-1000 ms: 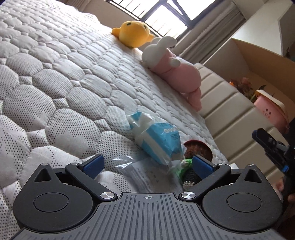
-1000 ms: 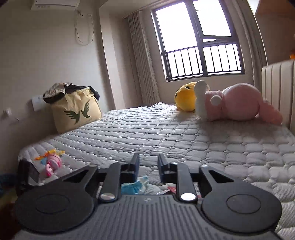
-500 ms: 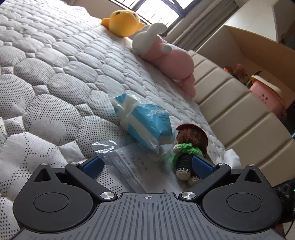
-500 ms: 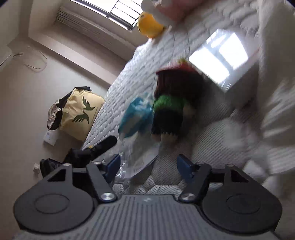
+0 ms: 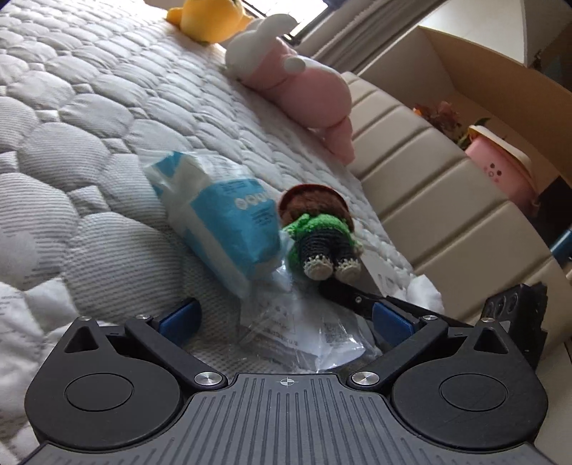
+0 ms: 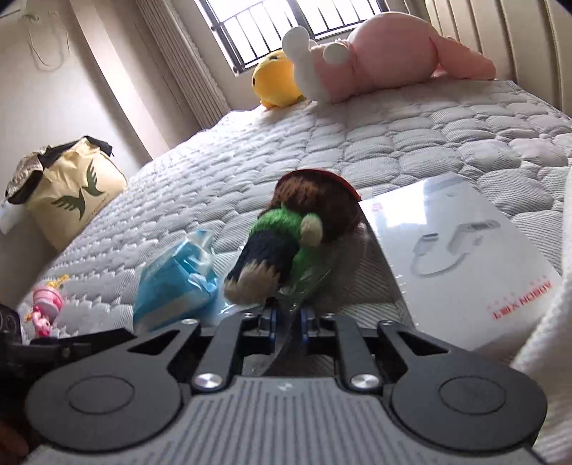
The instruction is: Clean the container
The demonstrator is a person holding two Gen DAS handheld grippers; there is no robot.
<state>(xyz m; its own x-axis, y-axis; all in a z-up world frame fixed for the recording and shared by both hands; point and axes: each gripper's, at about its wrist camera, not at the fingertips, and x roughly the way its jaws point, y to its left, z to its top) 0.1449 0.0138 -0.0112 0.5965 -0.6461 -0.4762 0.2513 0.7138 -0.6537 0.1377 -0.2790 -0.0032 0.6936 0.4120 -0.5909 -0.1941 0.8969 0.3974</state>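
Observation:
A clear plastic bag (image 5: pixel 296 322) with printed paper inside lies flat on the quilted mattress (image 5: pixel 89 150). My left gripper (image 5: pixel 284 318) is open, its blue pads on either side of the bag. A blue tissue pack (image 5: pixel 228 221) and a crocheted doll (image 5: pixel 318 232) in green with a red cap rest just beyond it. My right gripper (image 6: pixel 286 314) is shut on the edge of the clear plastic bag (image 6: pixel 314 280), right below the doll (image 6: pixel 286 243). In the left wrist view the right gripper's finger (image 5: pixel 343 295) reaches in under the doll's feet.
A white product box (image 6: pixel 457 250) lies right of the doll, with white cloth (image 6: pixel 550 339) beside it. Pink plush (image 5: pixel 300 86) and yellow plush (image 5: pixel 211 18) sit at the far end. The padded headboard (image 5: pixel 429 186) runs along the right. A tote bag (image 6: pixel 68 186) and a small pink toy (image 6: pixel 46 300) are left.
My right gripper swung down to the bed, went from open to shut, and now pinches the plastic bag's edge by the doll. My left gripper stayed open and shifted slightly nearer.

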